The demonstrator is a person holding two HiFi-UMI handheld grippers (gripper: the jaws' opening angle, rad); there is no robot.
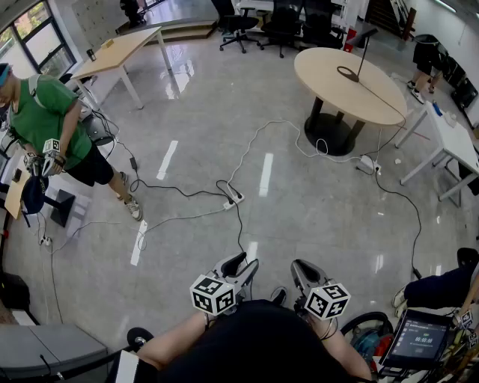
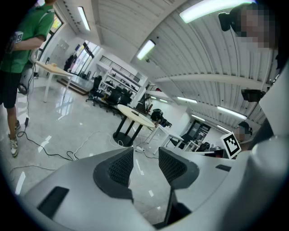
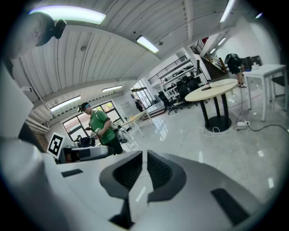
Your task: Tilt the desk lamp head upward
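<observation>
Left hand-held gripper (image 2: 145,155): jaws moderately apart, nothing between. Right hand-held gripper (image 3: 145,158): jaws almost together, thin slit, empty. Both low over the glossy grey floor (image 1: 299,202). Thin black desk lamp (image 1: 360,54) stands well apart, on the round beige surface (image 1: 329,86).

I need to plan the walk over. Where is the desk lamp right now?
Head view, upper right: the lamp stands near the middle of the round table, with the black chairs beyond it.
</observation>
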